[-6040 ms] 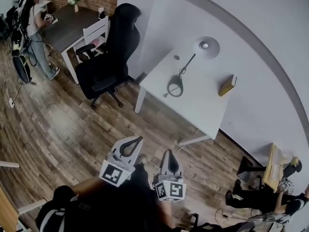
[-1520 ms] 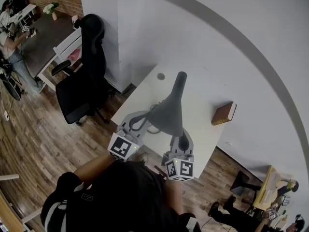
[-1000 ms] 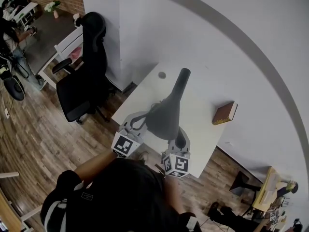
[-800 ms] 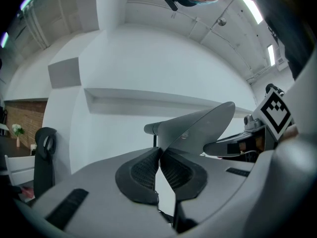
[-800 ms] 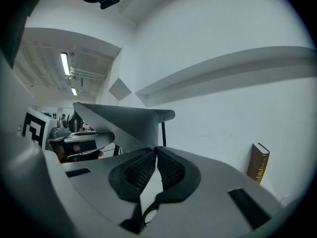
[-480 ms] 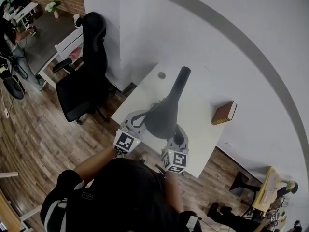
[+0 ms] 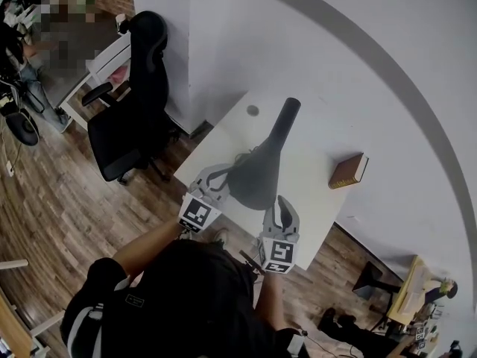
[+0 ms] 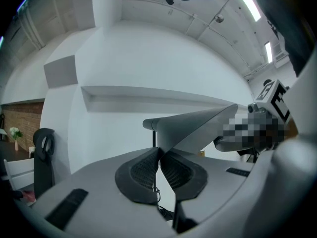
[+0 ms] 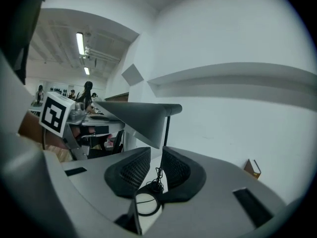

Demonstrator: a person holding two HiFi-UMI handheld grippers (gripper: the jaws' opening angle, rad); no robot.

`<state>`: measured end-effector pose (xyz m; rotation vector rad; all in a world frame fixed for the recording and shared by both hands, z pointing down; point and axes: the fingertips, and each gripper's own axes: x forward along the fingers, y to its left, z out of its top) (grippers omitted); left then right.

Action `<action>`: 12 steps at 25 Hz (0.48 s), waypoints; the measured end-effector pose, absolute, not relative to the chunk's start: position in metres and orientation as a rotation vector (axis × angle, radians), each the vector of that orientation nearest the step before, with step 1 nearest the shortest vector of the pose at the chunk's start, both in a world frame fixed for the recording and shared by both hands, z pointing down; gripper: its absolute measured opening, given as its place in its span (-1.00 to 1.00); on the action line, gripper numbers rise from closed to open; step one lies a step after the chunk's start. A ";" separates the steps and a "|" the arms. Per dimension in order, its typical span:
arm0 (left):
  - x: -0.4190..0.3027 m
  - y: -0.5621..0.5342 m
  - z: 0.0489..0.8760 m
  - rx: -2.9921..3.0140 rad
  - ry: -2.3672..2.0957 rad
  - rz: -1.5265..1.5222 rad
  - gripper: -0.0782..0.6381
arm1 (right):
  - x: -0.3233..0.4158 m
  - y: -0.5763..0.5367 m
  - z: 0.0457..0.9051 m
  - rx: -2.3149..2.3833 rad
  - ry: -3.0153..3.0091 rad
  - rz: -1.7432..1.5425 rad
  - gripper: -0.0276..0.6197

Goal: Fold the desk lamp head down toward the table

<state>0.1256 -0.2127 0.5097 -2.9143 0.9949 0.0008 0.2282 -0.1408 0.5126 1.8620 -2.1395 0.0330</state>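
Lamp head (image 7: 255,176): smooth grey cone.
Left gripper (image 8: 159,151): our ribbed pads pinch its thin rim.
Right gripper (image 9: 155,155): pads just opened, gripping nothing.

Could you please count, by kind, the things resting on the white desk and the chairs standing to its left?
Desk lamp: 1
Book: 1
Chairs: 2, a black office chair and a white chair
Total: 4
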 end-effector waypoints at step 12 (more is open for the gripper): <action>0.123 -0.213 0.512 -2.924 0.943 -0.007 -0.69 | 0.183 -0.116 0.475 1.470 -1.985 -0.388 -0.54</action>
